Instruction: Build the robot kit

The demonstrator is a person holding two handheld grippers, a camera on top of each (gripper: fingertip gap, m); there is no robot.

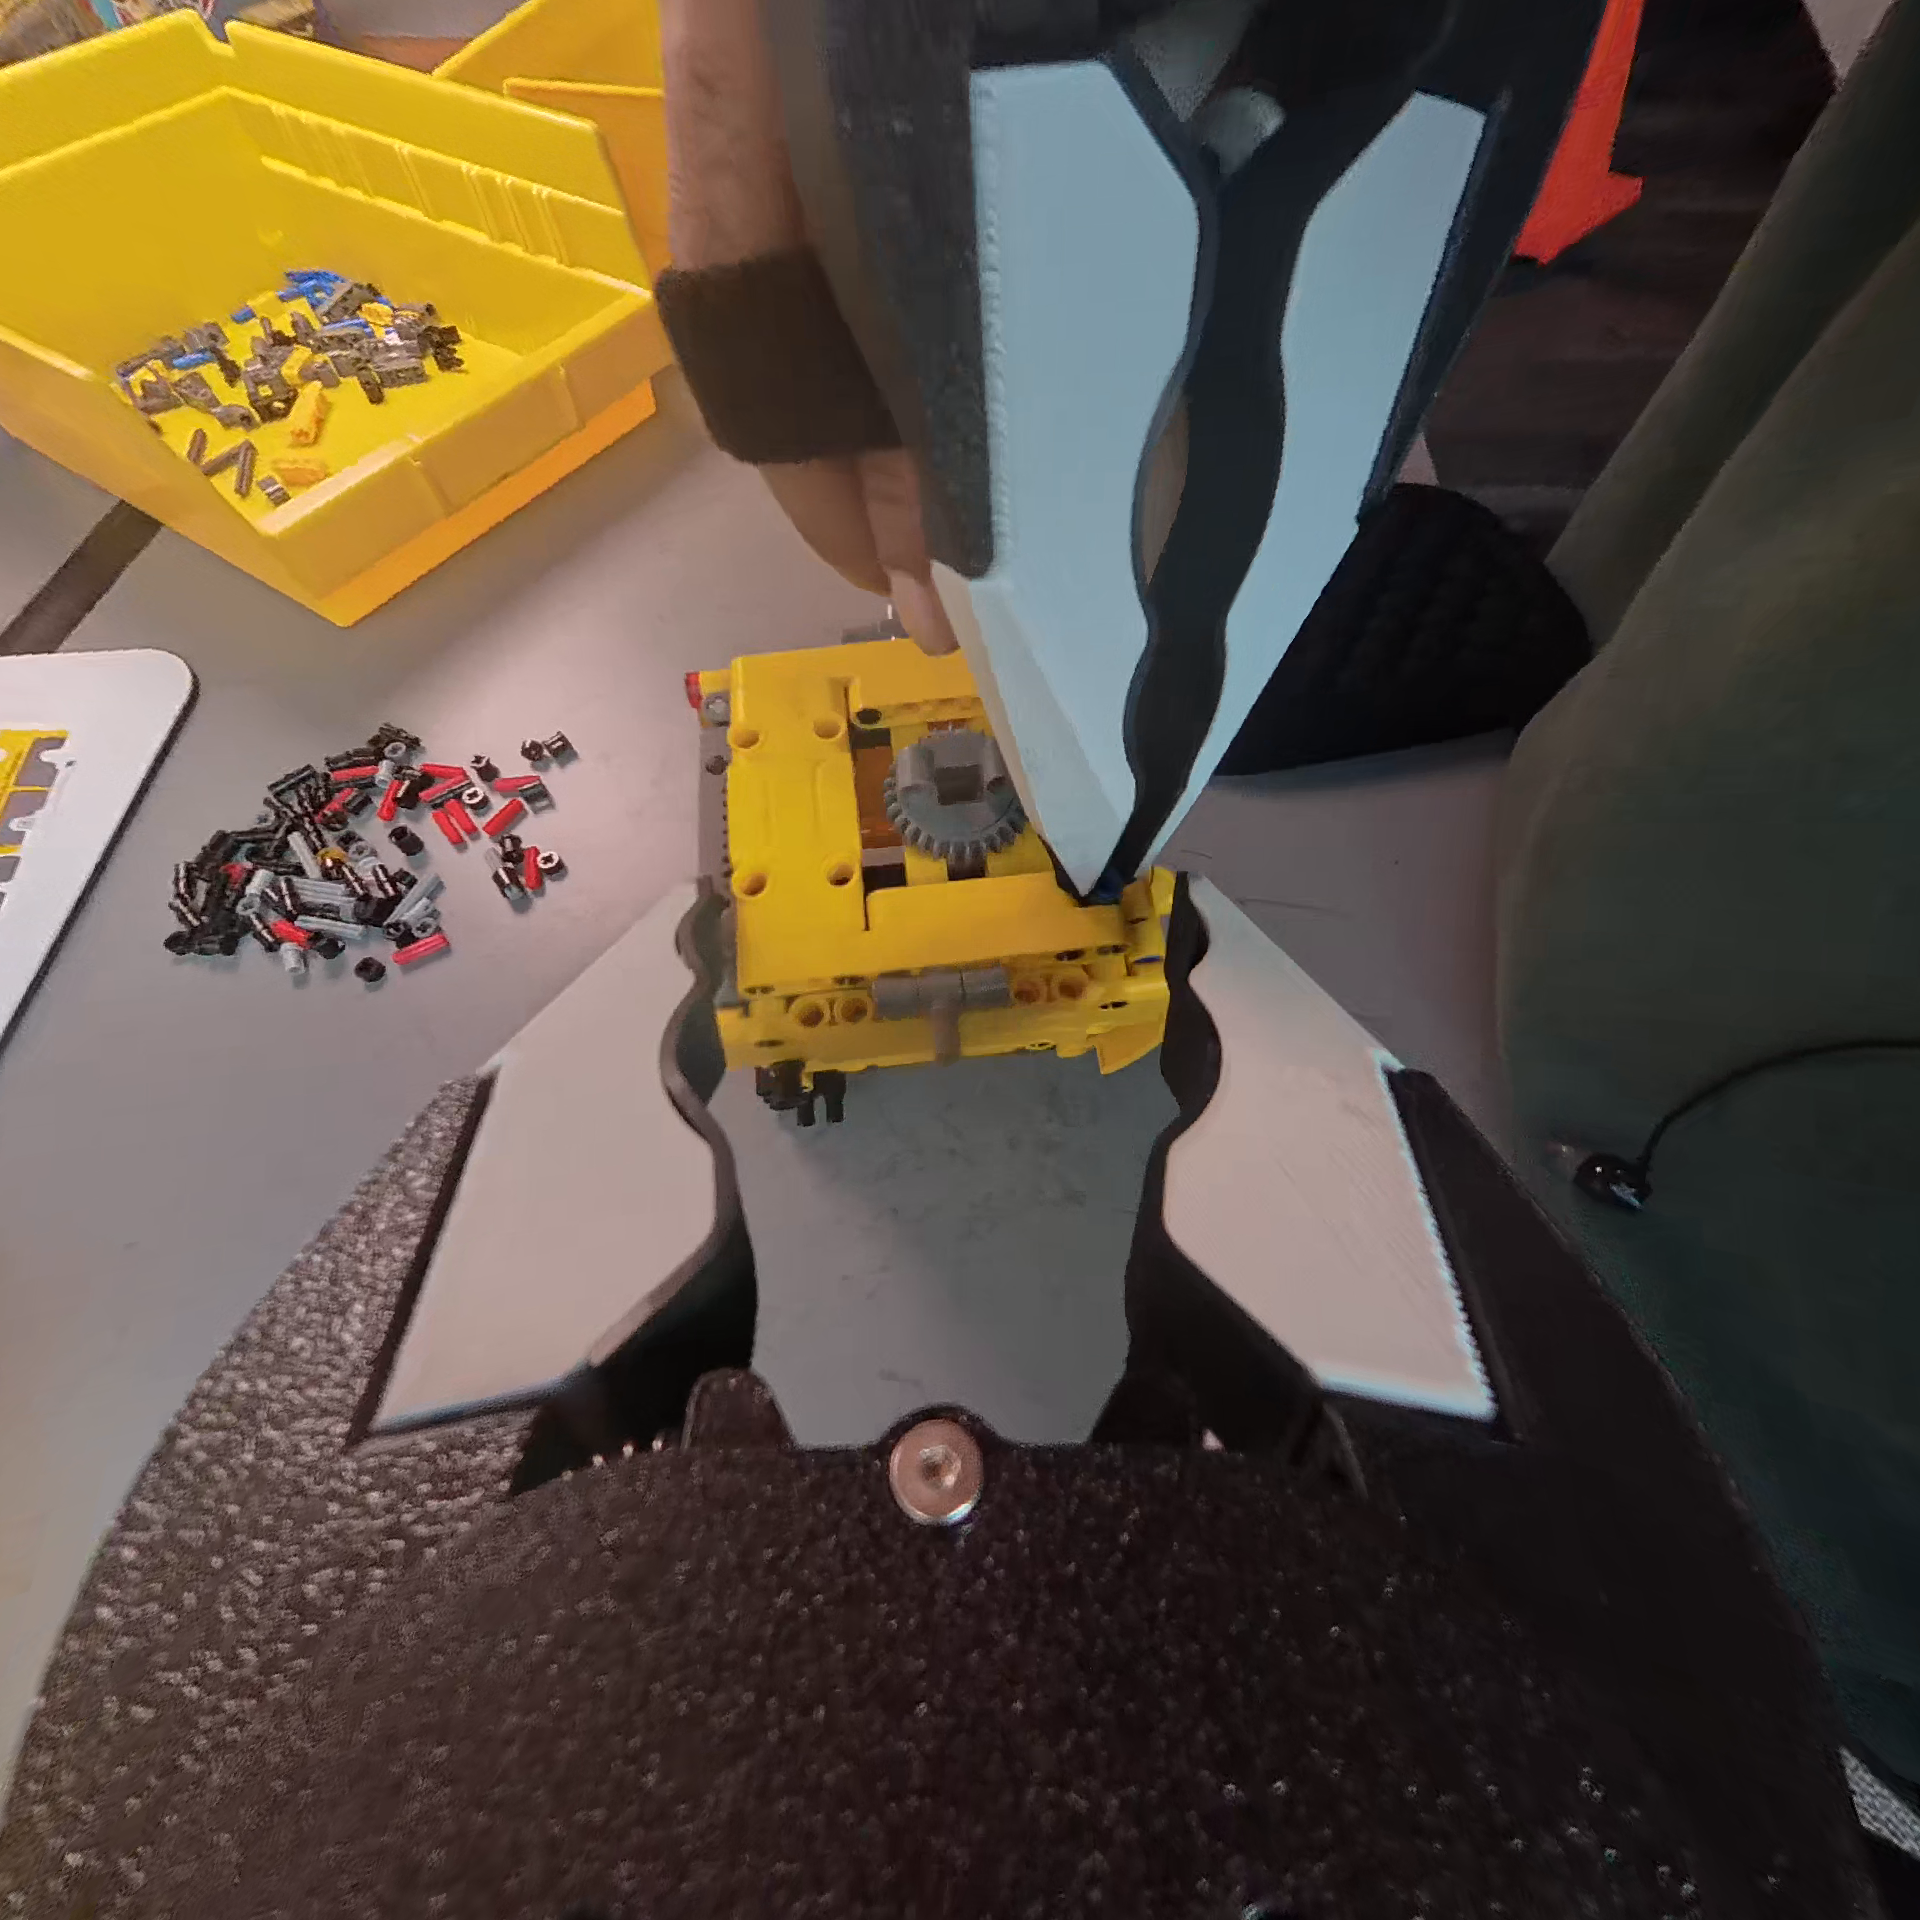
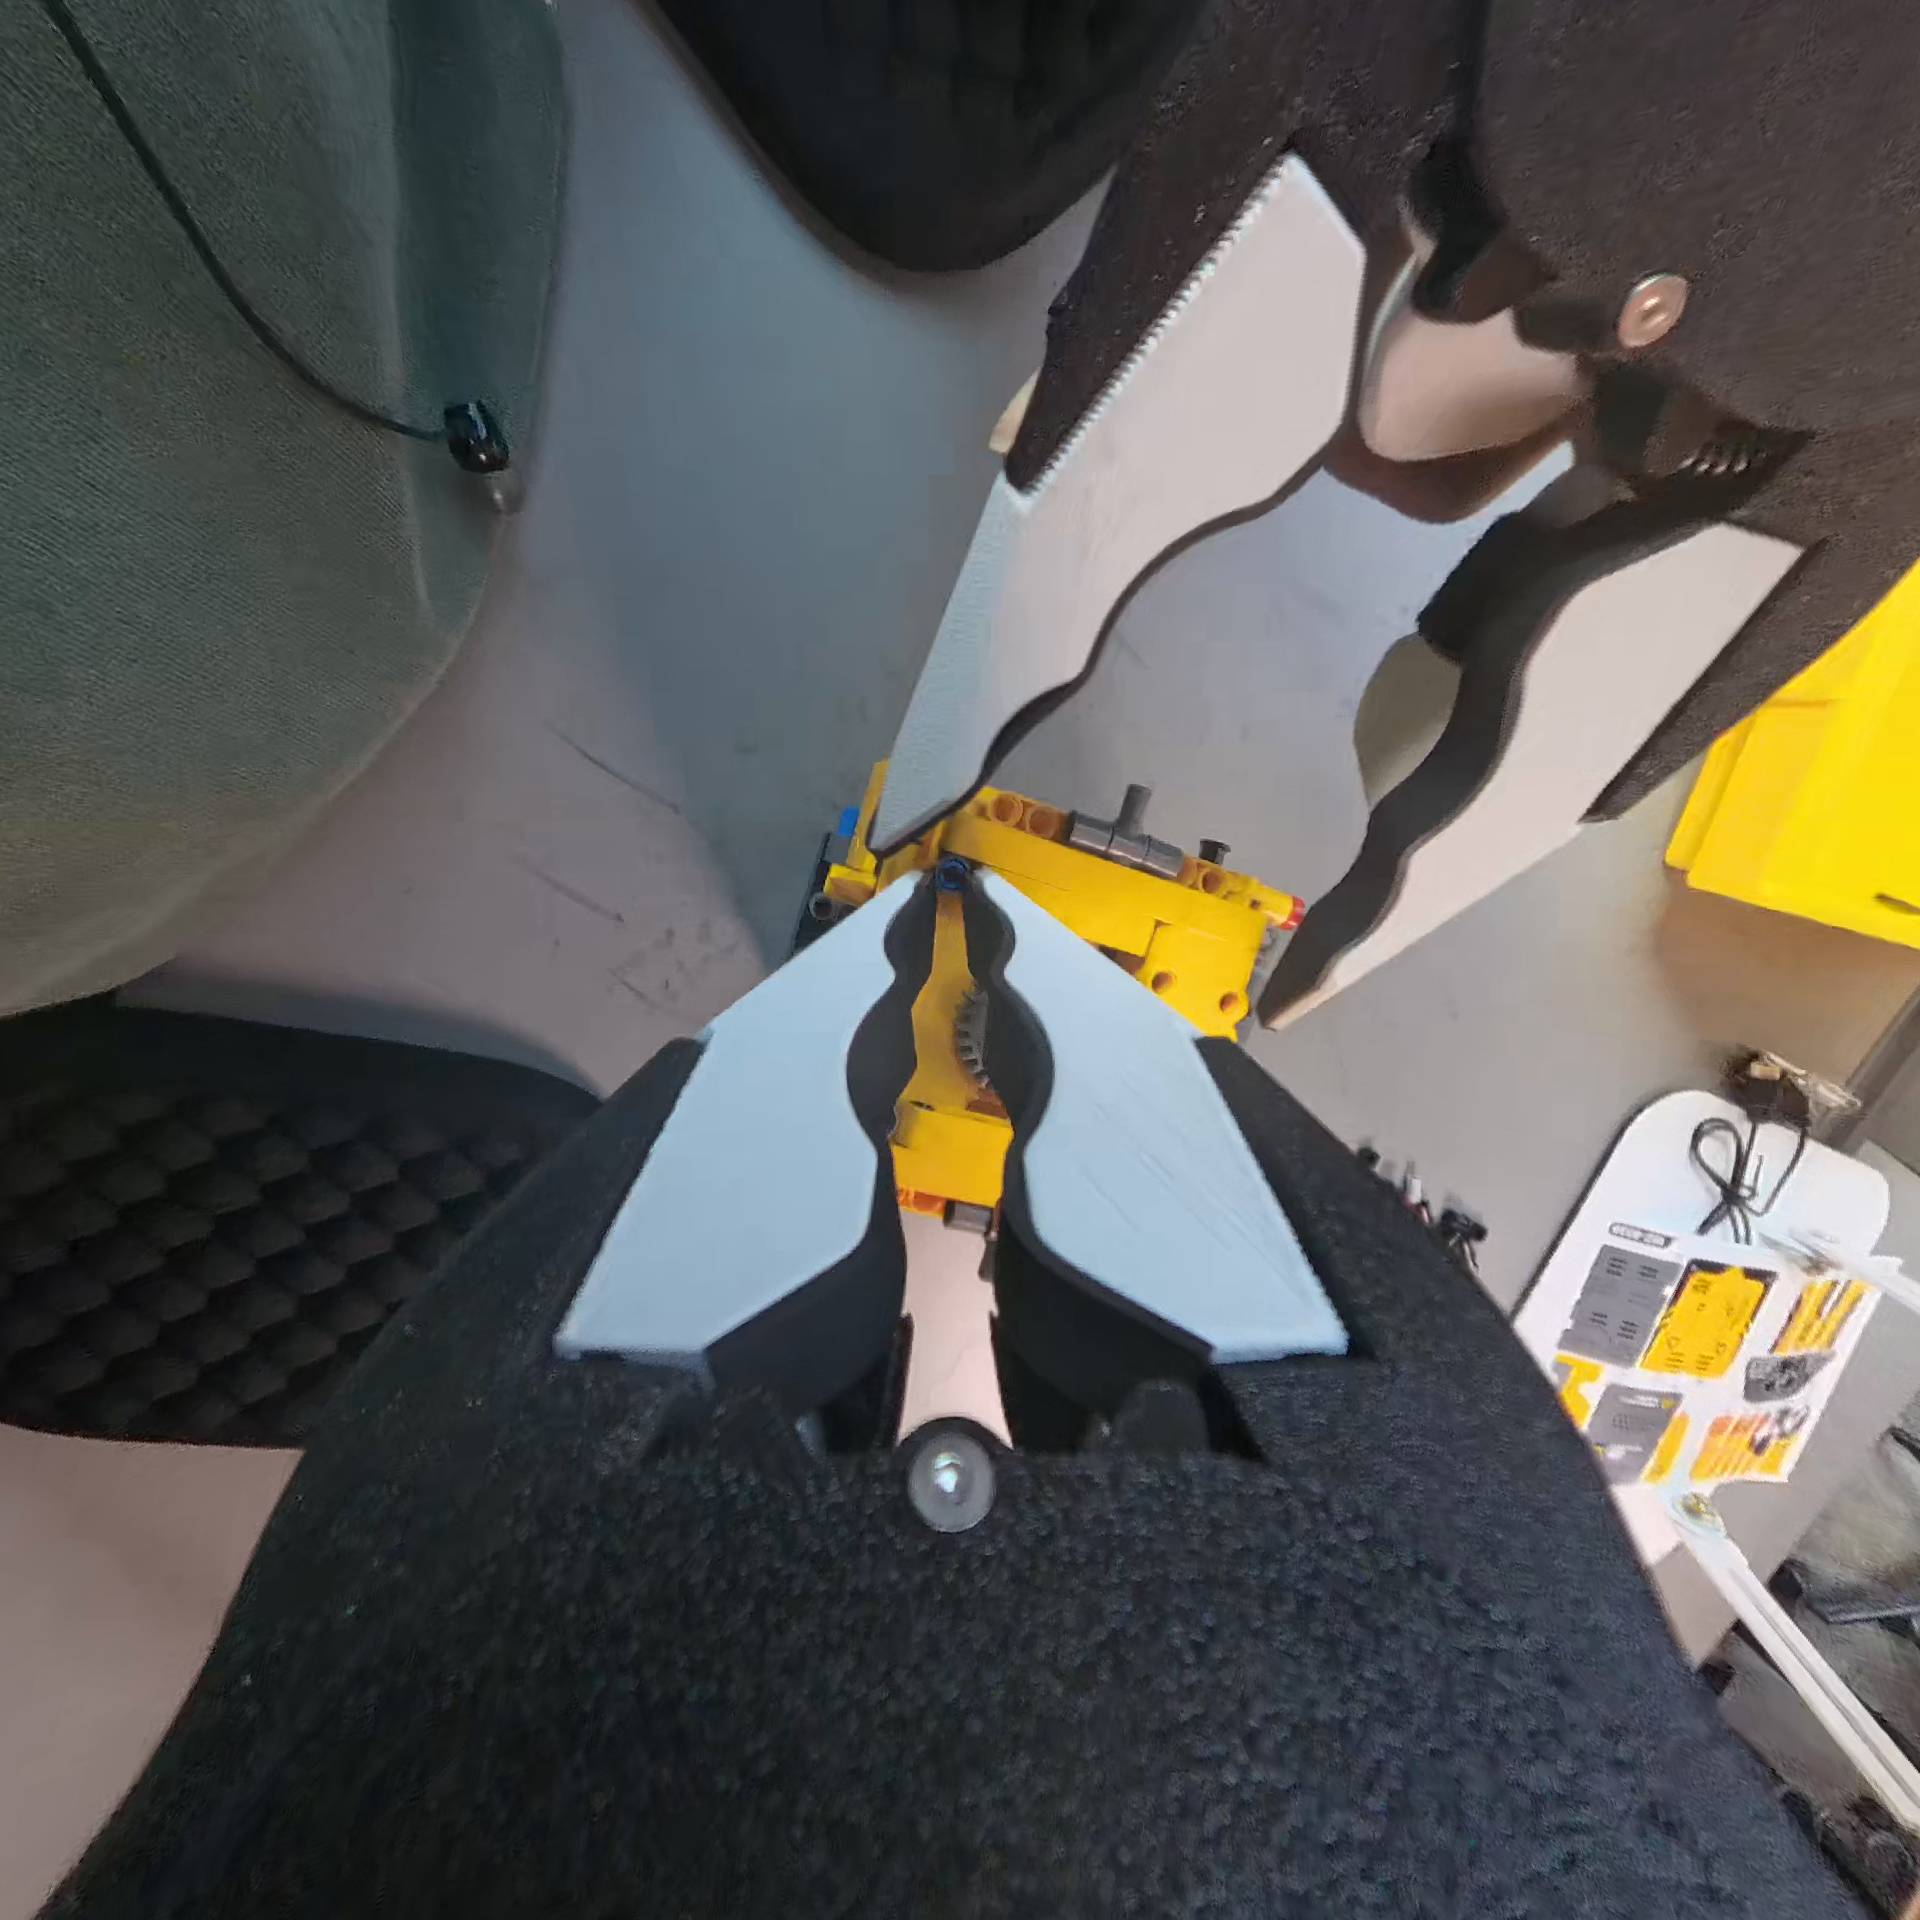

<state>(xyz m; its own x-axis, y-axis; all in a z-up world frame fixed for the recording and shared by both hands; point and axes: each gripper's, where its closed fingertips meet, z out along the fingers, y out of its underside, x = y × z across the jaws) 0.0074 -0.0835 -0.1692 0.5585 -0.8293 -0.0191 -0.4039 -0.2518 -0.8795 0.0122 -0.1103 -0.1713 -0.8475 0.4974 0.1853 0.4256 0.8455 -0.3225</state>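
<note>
Left gripper [image 1: 935, 904] jaws spread wide, flanking the yellow brick-built block [image 1: 925, 862] at its near end. Right gripper [image 2: 951, 878] pinches a small blue pin [image 2: 948, 871] onto the block's near right corner.

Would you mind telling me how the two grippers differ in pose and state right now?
The left gripper is open, its fingers either side of the yellow brick model; the right gripper is shut on a small blue pin. The left comes in low, the right points steeply down at the model's corner. Both have white fingers with black pads.
</note>
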